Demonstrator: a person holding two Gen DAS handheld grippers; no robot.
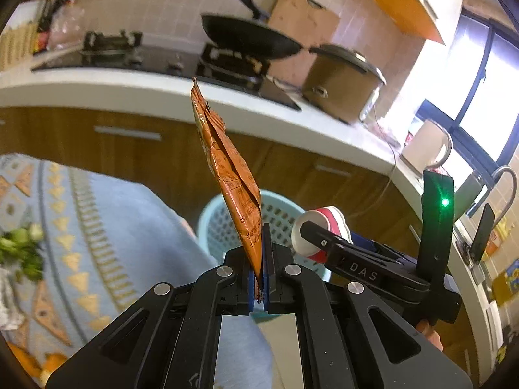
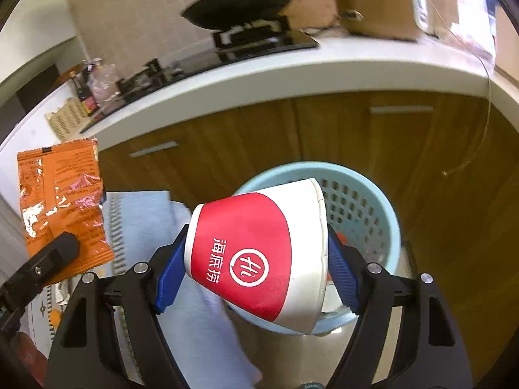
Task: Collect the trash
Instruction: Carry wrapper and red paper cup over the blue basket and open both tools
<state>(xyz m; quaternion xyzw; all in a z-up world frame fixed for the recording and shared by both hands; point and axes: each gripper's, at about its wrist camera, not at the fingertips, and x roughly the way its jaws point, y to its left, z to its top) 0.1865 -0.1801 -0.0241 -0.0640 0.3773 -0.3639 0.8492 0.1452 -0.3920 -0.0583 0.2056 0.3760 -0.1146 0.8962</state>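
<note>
My left gripper [image 1: 258, 278] is shut on an orange snack wrapper [image 1: 227, 175], pinched by its lower corner and standing upright in the air; the wrapper also shows in the right wrist view [image 2: 61, 204] at the left. My right gripper [image 2: 256, 265] is shut on a red and white paper cup [image 2: 256, 253] lying sideways between the blue pads, held above a light blue perforated trash basket [image 2: 386, 214]. In the left wrist view the cup [image 1: 316, 227] and right gripper sit at the right, over the basket [image 1: 211, 217].
A white kitchen counter [image 1: 155, 90] with brown cabinets runs behind the basket, holding a stove with a black wok [image 1: 246, 39], a pot [image 1: 340, 81] and a kettle [image 1: 428, 142]. A table with a blue patterned cloth [image 1: 97, 227] lies at the left.
</note>
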